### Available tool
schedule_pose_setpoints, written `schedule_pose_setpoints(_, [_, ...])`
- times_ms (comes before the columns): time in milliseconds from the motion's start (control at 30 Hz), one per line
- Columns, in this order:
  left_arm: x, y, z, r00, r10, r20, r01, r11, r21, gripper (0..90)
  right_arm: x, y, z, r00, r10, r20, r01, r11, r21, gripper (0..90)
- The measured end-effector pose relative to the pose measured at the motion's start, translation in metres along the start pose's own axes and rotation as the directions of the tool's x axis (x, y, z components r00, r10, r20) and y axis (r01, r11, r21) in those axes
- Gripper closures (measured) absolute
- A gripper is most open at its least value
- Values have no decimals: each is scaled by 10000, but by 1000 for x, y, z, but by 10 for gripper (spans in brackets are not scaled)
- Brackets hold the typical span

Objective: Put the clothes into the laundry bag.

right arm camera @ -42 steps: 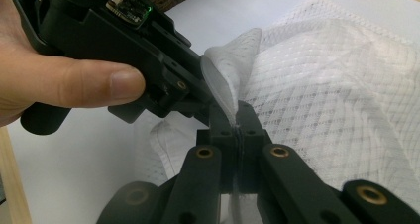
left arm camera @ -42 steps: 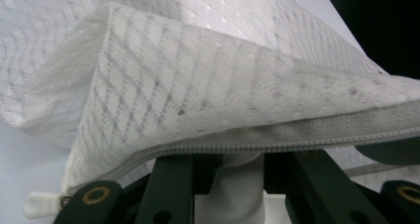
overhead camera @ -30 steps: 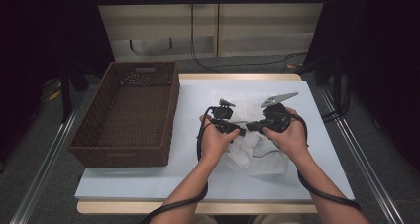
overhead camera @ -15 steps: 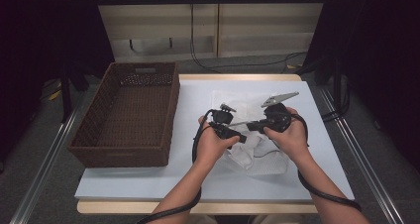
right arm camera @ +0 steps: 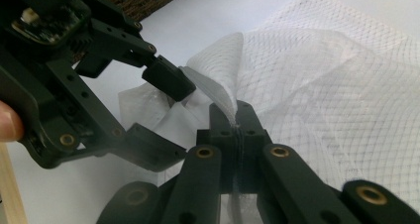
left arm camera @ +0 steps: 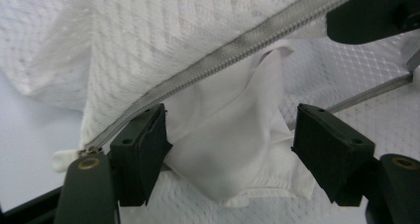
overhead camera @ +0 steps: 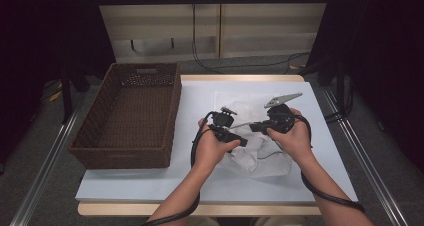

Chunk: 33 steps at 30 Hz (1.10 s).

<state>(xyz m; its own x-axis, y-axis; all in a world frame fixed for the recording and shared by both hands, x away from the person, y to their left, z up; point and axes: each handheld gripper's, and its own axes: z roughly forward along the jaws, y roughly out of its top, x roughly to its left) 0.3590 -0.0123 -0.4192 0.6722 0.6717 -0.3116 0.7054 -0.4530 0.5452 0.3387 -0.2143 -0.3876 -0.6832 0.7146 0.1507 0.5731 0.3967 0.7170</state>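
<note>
Left gripper [overhead camera: 239, 142] shifted slightly rightward over white table [overhead camera: 200, 93], dark surrounding room.

The left hand-held gripper [left arm camera: 228, 144] looked along its 2 black jaws, which rose from the bottom edge and stood apart, having just been opening. Between them lay a fold of plain white cloth [left arm camera: 233, 140], which reached the inner face of the left jaw and stopped just short of the right one. Neither pad pressed on it. The cloth poked out of a white mesh bag [left arm camera: 148, 40], under the bag's grey zipper [left arm camera: 237, 45], which ran from the lower left to the upper right. Another black gripper part [left arm camera: 371, 13] sat at the top right corner, on the zipper's end. The pale desk [left arm camera: 25, 149] showed at the left.
</note>
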Motion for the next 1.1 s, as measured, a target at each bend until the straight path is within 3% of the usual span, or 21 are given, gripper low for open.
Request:
schedule_pose_setpoints(33, [0, 0, -1, 9998, -198, -32, 198, 9998, -64, 284, 0, 0, 0, 10000, 3, 7, -3, 10000, -20, 895])
schedule_pose_setpoints(233, [5, -6, 1, 9993, -357, -106, 359, 9991, 229, 276, -1, 0, 0, 10000, 23, 13, -23, 10000, 25, 895])
schedule_pose_setpoints(300, [5, -9, 3, 9997, -219, -99, 224, 9987, 462, 273, 0, 0, 1, 10000, 41, 26, -41, 10000, 32, 895])
schedule_pose_setpoints(367, [4, -12, 8, 9991, -422, -75, 426, 9976, 540, 280, 0, 0, 2, 10000, 23, 22, -23, 10000, 42, 895])
schedule_pose_setpoints(400, [5, -14, 10, 9997, -253, -12, 253, 9971, 719, 288, 1, 0, 2, 10000, 45, -32, -45, 10000, 59, 895])
schedule_pose_setpoints(467, [2, -16, 15, 9985, -543, -40, 544, 9976, 439, 291, 1, 0, 2, 10000, 26, -12, -26, 10000, 56, 895])
schedule_pose_setpoints(500, [3, -17, 16, 9997, -236, -36, 238, 9981, 568, 294, 1, 0, 2, 10000, 20, -12, -20, 10000, 57, 895])
schedule_pose_setpoints(533, [1, -17, 19, 9986, -529, -38, 530, 9980, 345, 304, 1, 0, 2, 10000, 27, -15, -27, 10000, 62, 895])
schedule_pose_setpoints(567, [1, -18, 19, 9993, -352, -88, 356, 9982, 481, 331, 1, 0, 2, 10000, 31, -8, -31, 10000, 66, 895])
schedule_pose_setpoints(633, [0, -20, 23, 9983, -584, 18, 583, 9972, 472, 359, 1, 1, 2, 10000, 65, 27, -65, 10000, 58, 895])
schedule_pose_setpoints(667, [1, -20, 24, 9989, -473, 67, 468, 9970, 609, 377, 1, 1, 2, 10000, 66, -37, -66, 10000, 29, 895])
schedule_pose_setpoints(967, [-5, -23, 31, 9934, -1151, -14, 1149, 9907, 730, 596, 2, 1, 5, 10000, 34, -69, -33, 10000, 81, 895])
schedule_pose_setpoints(1100, [-5, -23, 33, 9927, -1168, 303, 1141, 9902, 808, 698, 3, 1, 6, 9999, 44, -104, -43, 10000, 71, 895])
